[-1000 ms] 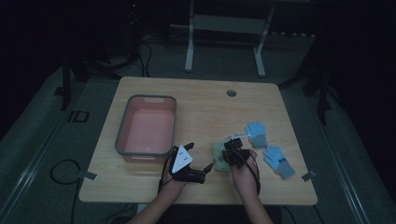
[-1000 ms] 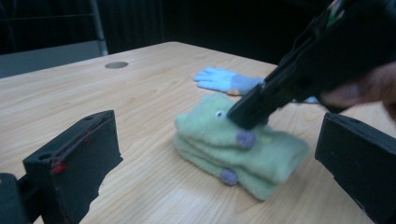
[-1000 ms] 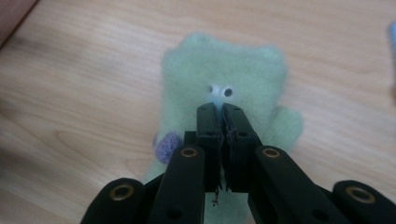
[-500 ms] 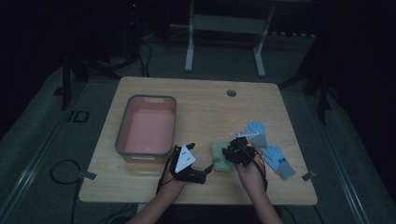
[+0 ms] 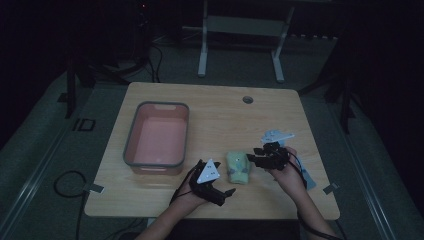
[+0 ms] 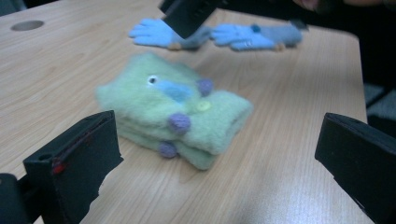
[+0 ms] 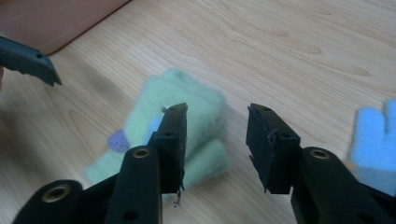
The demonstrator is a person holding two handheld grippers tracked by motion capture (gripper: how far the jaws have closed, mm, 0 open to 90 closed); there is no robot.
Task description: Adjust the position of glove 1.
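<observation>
**Letting go of the folded green mitten pair**

Releasing is what the frames point to: the right gripper (image 5: 254, 159) has just been opening its jaws, and in the right gripper view they stand moderately apart with bare wood between them, nothing held. A second ago this gripper sat close over the green mittens; now it has drawn off to the right and hangs just beside the pile, its tips aimed back at it.

The green mittens (image 5: 238, 168) lie stacked, one folded on the other, on the near middle of the table (image 5: 220, 107), between the two hands. The left gripper view shows purple dots, a yellow button and a blue patch on the fleece (image 6: 175, 109).

The left gripper (image 5: 223, 196) rests near the front edge, left of the pile, jaws spread wide and empty, pointed toward the mittens.

Blue gloves (image 6: 219, 36) lie to the right, partly behind the right hand in the high view. The pink bin (image 5: 157, 137) stands empty at the left of the table.

My reading: the folding of this pair looks finished, and the pile is free to be picked up. Moving it to the bin seems the likely next step, though the soft stack could slump if pinched off-centre.
</observation>
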